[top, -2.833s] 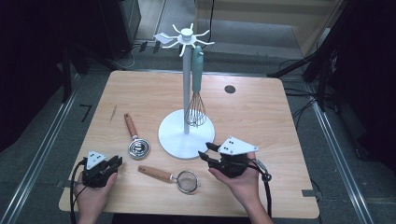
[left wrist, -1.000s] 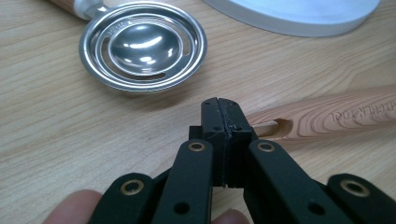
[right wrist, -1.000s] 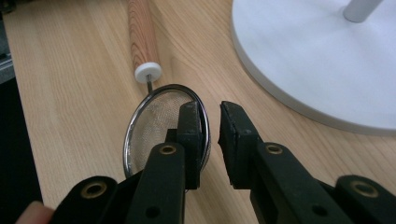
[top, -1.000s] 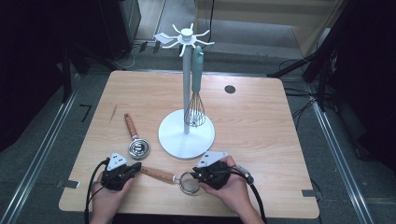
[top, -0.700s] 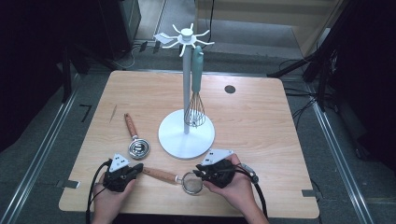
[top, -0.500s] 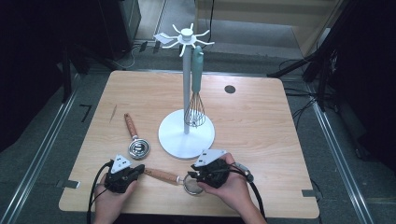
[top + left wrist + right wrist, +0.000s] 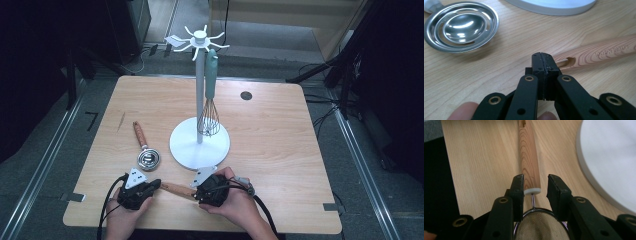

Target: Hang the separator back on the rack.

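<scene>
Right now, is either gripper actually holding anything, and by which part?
Nothing is held. The right gripper, jaws just opening, straddles the strainer's wooden handle near its mesh end without pressing. The left gripper is shut beside the handle's far end.

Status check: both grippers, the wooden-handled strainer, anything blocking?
Left gripper shut, empty, at handle tip. Right gripper just been opening, straddling strainer, not pressing. Stand base close by.

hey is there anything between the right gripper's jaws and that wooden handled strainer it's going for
Nothing visible stands in the way. The right gripper already straddles the strainer where the wooden handle meets the wire neck. Its jaws have just been opening, and a gap shows at the right jaw. The white stand base lies off to one side, apart from both.
</scene>
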